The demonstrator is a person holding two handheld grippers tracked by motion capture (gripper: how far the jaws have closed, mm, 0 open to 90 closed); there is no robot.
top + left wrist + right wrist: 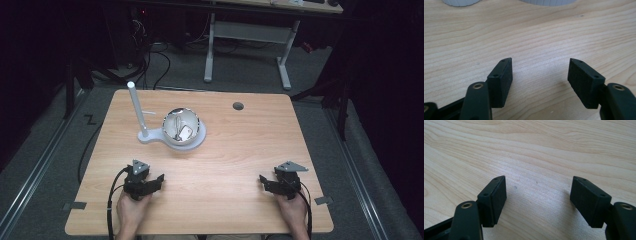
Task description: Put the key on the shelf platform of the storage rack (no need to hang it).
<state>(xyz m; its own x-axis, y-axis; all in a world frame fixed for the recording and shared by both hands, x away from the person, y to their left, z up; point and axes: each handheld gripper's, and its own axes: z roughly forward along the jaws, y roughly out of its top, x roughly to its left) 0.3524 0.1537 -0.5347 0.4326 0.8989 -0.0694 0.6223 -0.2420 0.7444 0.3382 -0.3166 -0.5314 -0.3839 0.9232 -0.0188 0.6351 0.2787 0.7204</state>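
A shiny metal bowl (182, 126) sits on a white round base (198, 140) with a white upright post (136, 107) at its left, toward the back of the wooden table (225, 165). Small items lie in the bowl, one pale and flat (185, 132); I cannot tell what they are. My left gripper (159, 180) rests near the front left, held by a hand, jaws wide apart and empty. My right gripper (261, 181) rests at the front right, likewise open with nothing between its pads (584, 197). In the left gripper view the gripper (540, 75) faces bare wood, and the base's edge (546, 2) shows at the top.
A round cable hole (238, 106) sits at the table's back right. Behind the table stands a white desk frame (247, 35) with cables on the grey floor. Tape marks (323, 200) lie near the front corners.
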